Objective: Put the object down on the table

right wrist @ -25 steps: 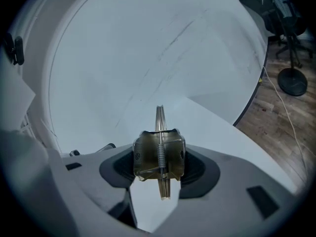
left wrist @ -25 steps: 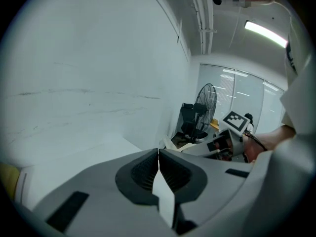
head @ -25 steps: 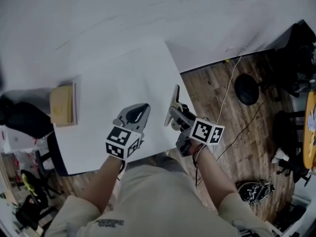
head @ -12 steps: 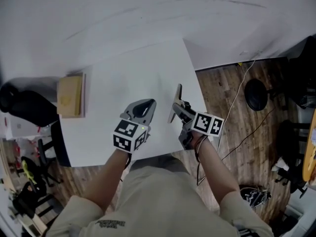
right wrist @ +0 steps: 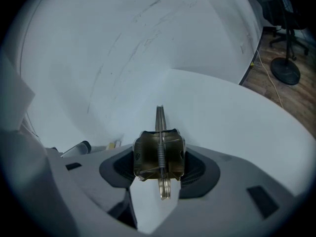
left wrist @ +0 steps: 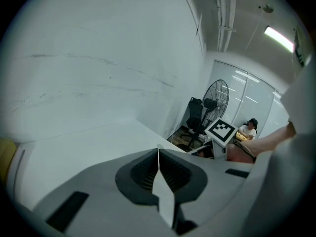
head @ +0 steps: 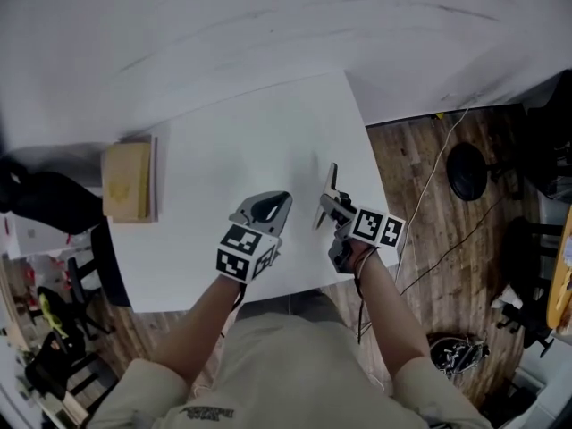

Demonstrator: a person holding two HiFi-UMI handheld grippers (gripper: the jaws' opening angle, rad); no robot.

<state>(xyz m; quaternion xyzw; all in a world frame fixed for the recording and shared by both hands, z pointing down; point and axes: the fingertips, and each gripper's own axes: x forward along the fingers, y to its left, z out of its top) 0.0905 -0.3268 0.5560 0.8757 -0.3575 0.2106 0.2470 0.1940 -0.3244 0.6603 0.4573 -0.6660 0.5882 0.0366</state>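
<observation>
Clamping the tongs (right wrist: 159, 154) closed, the right gripper (right wrist: 159, 164) holds them, tips empty, over the table (head: 241, 141).

A white table (head: 268, 150) stood close against a plain white wall (head: 268, 25), on a floor (head: 420, 213) of brown wood planks. Past the table's corner, a black pedestal fan (left wrist: 219, 92) and a dark office chair (left wrist: 196, 112) stood before glass panels (left wrist: 256, 97), under a bright ceiling strip light (left wrist: 279, 37).
</observation>
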